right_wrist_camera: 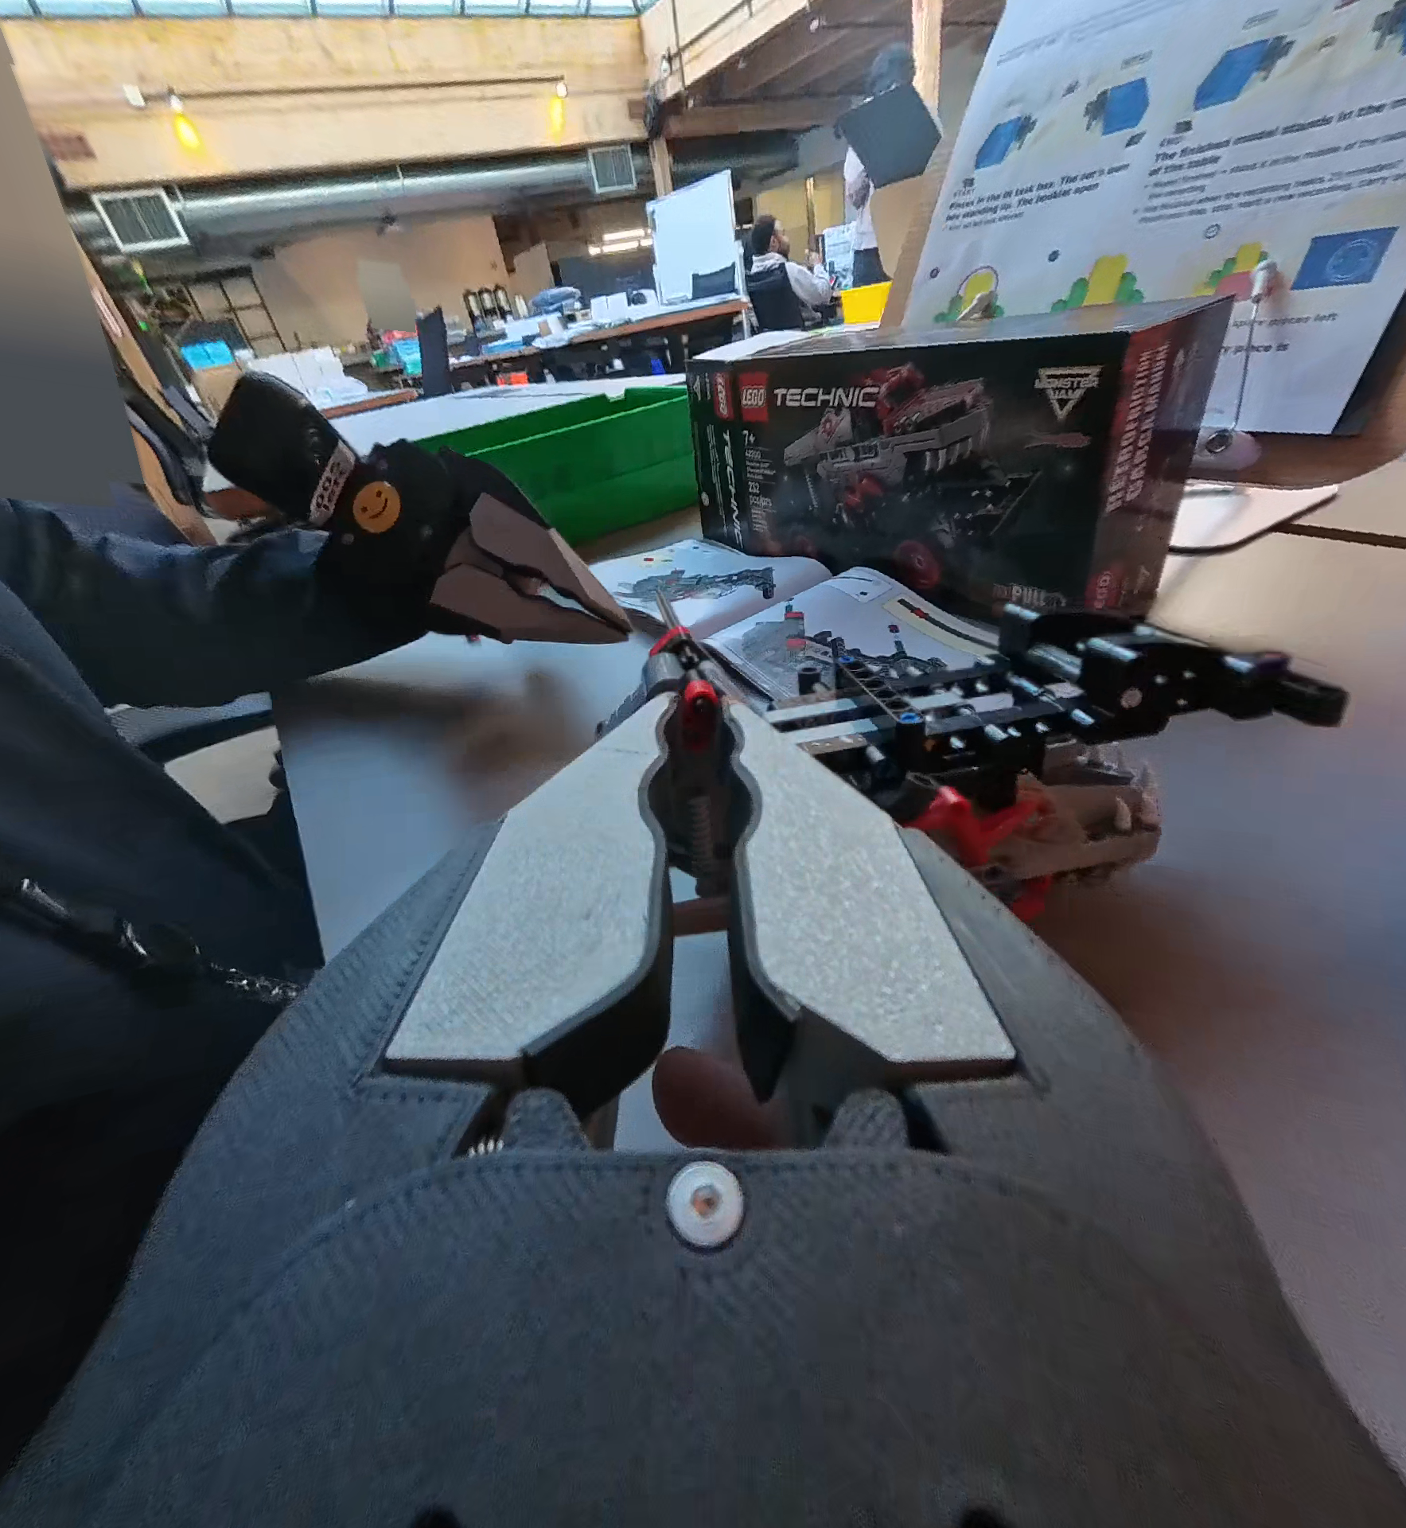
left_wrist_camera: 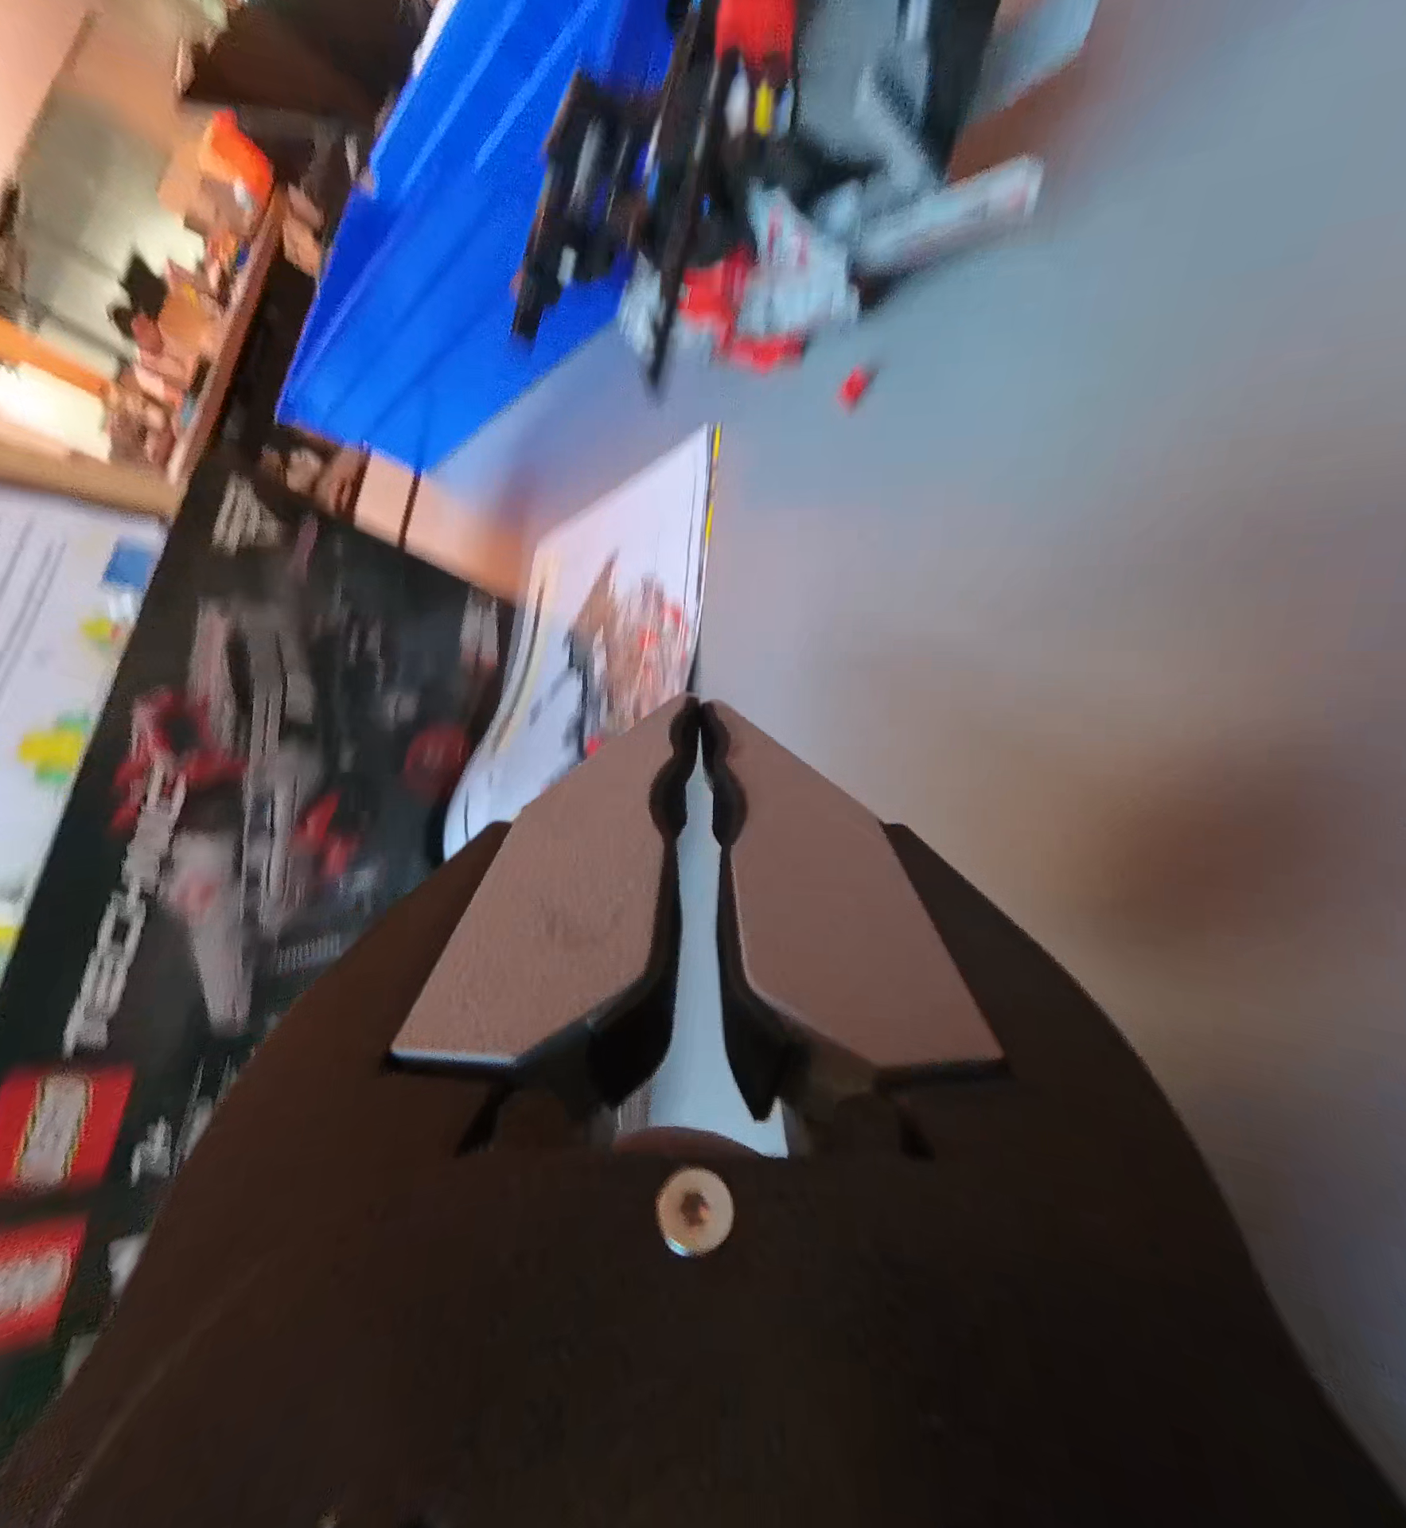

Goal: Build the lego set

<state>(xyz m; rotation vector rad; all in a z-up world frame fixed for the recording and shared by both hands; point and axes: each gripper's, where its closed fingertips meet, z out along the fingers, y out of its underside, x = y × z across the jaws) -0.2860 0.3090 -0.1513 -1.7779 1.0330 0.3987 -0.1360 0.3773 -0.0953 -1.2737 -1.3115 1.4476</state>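
- The tabletop carried every task item; the blue bin showed in the left wrist view only, behind the model.
- The set's box stood upright beyond the open instruction booklet. The box bore printed brand marks and writing, and a printed sheet stood behind it; the wording is not reproduced here.
- The partly built model lay to the right of the right hand-held gripper, its long black frame running roughly left to right, away from the tips.
- The right hand-held gripper was closed on a small red-tipped piece, a thin axle projecting forward and left; this hand-held gripper was the nearer to the model.
- The left hand-held gripper had its tips pressed together with nothing visible between them. It was near the booklet's left page, well apart from the model.
- Judgement: the coming move depended on carrying the held piece rightward to the frame.
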